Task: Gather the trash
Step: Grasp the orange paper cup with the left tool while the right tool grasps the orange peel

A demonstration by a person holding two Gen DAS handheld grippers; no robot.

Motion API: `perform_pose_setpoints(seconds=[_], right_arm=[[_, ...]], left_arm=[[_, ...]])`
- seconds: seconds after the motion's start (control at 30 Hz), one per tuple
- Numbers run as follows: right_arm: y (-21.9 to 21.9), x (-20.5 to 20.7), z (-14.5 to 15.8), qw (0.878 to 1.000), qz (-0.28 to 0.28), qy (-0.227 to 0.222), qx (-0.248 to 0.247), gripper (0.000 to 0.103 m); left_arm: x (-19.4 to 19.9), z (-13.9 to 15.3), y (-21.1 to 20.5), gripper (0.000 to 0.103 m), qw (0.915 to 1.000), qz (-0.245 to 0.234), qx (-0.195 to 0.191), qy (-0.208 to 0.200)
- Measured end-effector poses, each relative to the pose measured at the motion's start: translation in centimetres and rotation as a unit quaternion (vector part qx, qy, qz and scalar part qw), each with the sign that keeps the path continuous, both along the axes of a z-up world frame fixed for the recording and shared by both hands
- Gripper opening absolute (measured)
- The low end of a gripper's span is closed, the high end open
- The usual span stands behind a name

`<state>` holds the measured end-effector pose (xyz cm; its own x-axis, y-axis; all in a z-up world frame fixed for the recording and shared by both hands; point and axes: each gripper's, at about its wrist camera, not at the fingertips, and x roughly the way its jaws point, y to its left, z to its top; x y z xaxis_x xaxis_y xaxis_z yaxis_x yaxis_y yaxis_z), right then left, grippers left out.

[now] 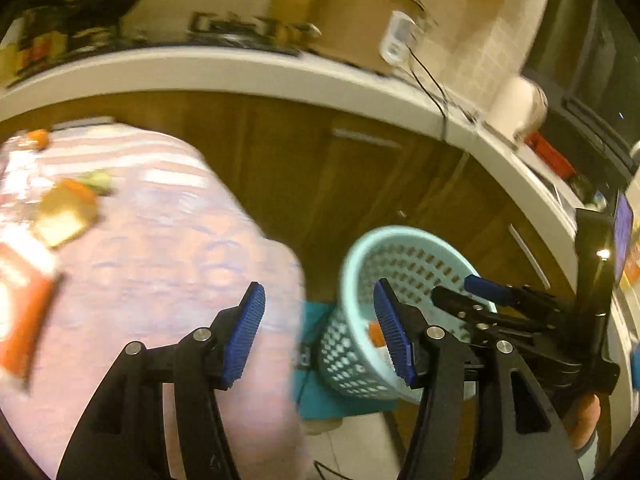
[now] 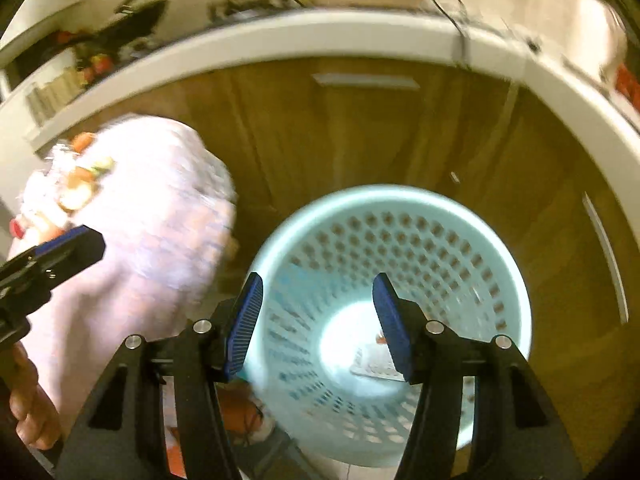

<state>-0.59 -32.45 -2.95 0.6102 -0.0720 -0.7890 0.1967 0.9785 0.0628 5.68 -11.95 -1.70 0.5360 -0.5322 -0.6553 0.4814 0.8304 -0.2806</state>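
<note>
A light-blue perforated basket point(image 2: 400, 248) stands on the floor beside a pink-clothed table point(image 2: 152, 216). A white and orange wrapper point(image 2: 374, 360) lies at its bottom. My right gripper point(image 2: 318, 320) is open and empty, hovering above the basket's mouth. My left gripper point(image 1: 320, 332) is open and empty, above the table's right edge, with the basket point(image 1: 360, 360) to its right. On the table point(image 1: 160, 260) lie an orange-and-white packet point(image 1: 24, 304), a tan wrapper point(image 1: 66, 216) and small orange and green scraps point(image 1: 98, 180). The right gripper point(image 1: 472, 292) shows over the basket in the left wrist view.
A white countertop point(image 1: 240, 72) over brown cabinets point(image 1: 320, 184) curves behind, carrying pans point(image 1: 100, 4), a large pot point(image 1: 360, 20) and a red item point(image 1: 550, 156). A teal mat point(image 1: 320, 392) lies under the basket. The left gripper point(image 2: 60, 252) enters the right wrist view at the left.
</note>
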Motion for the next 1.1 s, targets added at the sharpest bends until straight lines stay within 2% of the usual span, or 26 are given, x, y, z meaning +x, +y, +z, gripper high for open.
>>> perform_pose_setpoints(seconds=[0.1,0.23,0.4,0.5,0.6,0.77,1.1], right_arm=[[3.3,0.6,2.6,0.998,0.038,-0.041,-0.002,0.054],[7.5,2.4,4.6,0.993,0.086,-0.079,0.006,0.054],[12.7,4.6,5.5,0.985,0.14,-0.102,0.006,0.053],[15.7,6.4,5.5,0.979,0.168,-0.111,0.011,0.053],[18.2,8.1,5.2,0.974,0.192,-0.117,0.013,0.053],[20.8,11.6,4.0,0.969,0.218,-0.111,0.019,0.053],[23.6,17.9,0.7,0.966,0.248,-0.069,0.017,0.051]], left_arm=[[-0.2,1.5,3.3,0.061,0.9989,0.04,-0.001,-0.022],[-0.7,3.7,9.5,0.067,0.9923,0.114,0.0,-0.046],[-0.9,4.9,15.9,0.073,0.9811,0.186,0.015,-0.052],[-0.4,4.4,18.8,0.075,0.9752,0.215,0.036,-0.041],[0.7,2.9,20.9,0.076,0.9775,0.208,0.034,-0.01],[2.7,0.0,20.7,0.076,0.9798,0.193,0.046,0.024],[5.5,-2.6,19.7,0.073,0.9821,0.172,0.055,0.052]])
